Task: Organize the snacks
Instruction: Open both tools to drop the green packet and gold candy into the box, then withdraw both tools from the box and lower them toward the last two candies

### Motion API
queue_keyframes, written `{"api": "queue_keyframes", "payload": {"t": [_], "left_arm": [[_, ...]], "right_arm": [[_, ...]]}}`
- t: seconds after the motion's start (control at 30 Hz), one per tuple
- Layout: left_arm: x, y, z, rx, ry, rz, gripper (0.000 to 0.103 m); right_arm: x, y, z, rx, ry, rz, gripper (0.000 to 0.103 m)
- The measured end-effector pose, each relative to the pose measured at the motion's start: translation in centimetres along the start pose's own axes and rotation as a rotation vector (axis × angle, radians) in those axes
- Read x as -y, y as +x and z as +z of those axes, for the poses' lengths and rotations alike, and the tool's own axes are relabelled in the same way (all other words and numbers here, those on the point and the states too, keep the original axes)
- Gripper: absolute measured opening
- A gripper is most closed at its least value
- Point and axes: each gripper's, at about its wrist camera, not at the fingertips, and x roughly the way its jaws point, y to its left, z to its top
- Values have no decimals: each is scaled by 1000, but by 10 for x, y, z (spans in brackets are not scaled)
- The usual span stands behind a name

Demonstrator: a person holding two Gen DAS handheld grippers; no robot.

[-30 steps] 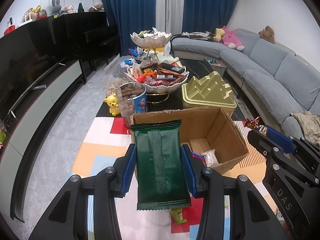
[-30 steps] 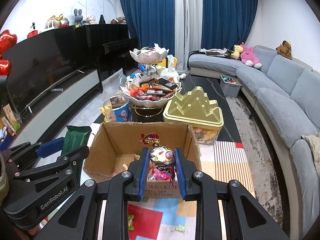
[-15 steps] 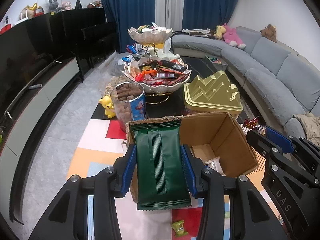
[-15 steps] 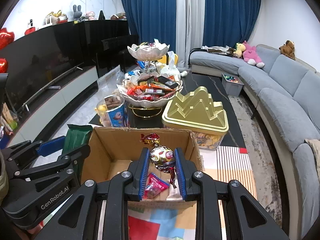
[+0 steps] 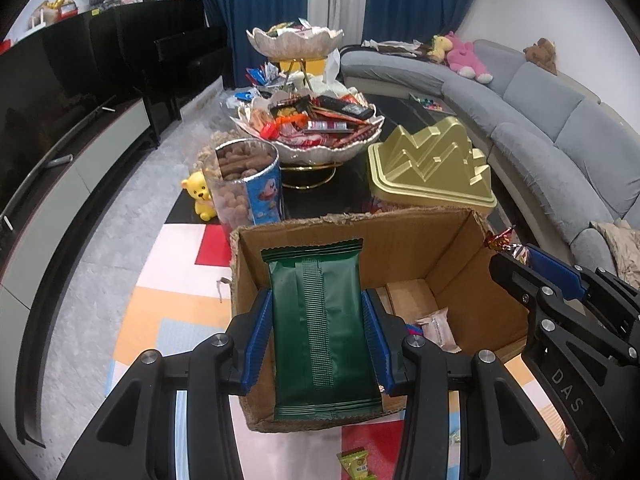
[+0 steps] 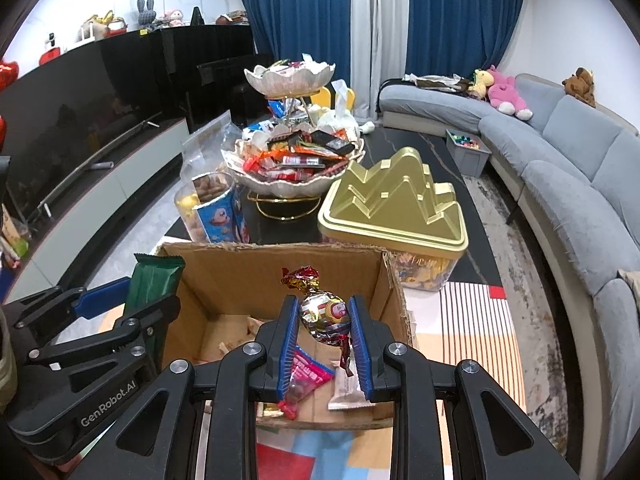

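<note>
While both tongs grip snacks, green packet [image 5: 322, 332] and candy [image 6: 325, 317] hide the box [image 5: 460, 248] floor.

A: The box [image 5: 400, 248] is rough, matt cardboard with frayed edges, and the green packet [image 5: 320, 320] is glossy film.

B: The candy [image 6: 326, 316] has crinkled shiny foil; the gold lid [image 6: 396, 208] at centre right looks like smooth plastic.

Green wrapped bar [image 5: 324, 332] upright above open cardboard box [image 5: 440, 248], foil candy [image 6: 326, 314] likewise, perhaps chocolate
</note>
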Motion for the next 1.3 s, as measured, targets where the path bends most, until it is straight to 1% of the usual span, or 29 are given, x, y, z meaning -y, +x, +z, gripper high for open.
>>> {"api": "queue_keyframes", "payload": {"t": [0.2,0.27,0.3,0.33,0.37,0.4,0.43,0.63,0.83,0.93,1.3], "left_arm": [[-1,3,-1,-10,-6,-6,45],[-2,1,-1,-5,-7,-4,49],[-2,0,-1,-1,-8,-1,56],[-3,-2,-1,4,-10,2,59],[-3,-4,0,8,-12,5,60],[-4,-7,0,10,-14,5,60],[-5,-8,0,10,-15,6,61],[-6,-22,-2,27,-25,10,64],[-5,-39,-6,43,-23,11,64],[-4,-46,-7,51,-23,14,64],[2,-67,-15,69,-20,12,64]], "right_arm": [[-1,1,2,1,-12,15,28],[-2,0,2,6,-18,15,31],[-3,-2,2,10,-21,13,37],[-3,-4,2,14,-23,11,41],[-4,-5,3,18,-24,8,44],[-4,-8,3,23,-23,1,52],[-3,-9,3,27,-21,-4,58],[-1,-26,3,53,-8,-24,69],[1,-42,3,77,-1,-40,69],[2,-48,2,85,3,-45,71],[8,-73,-5,113,20,-60,71]]}}
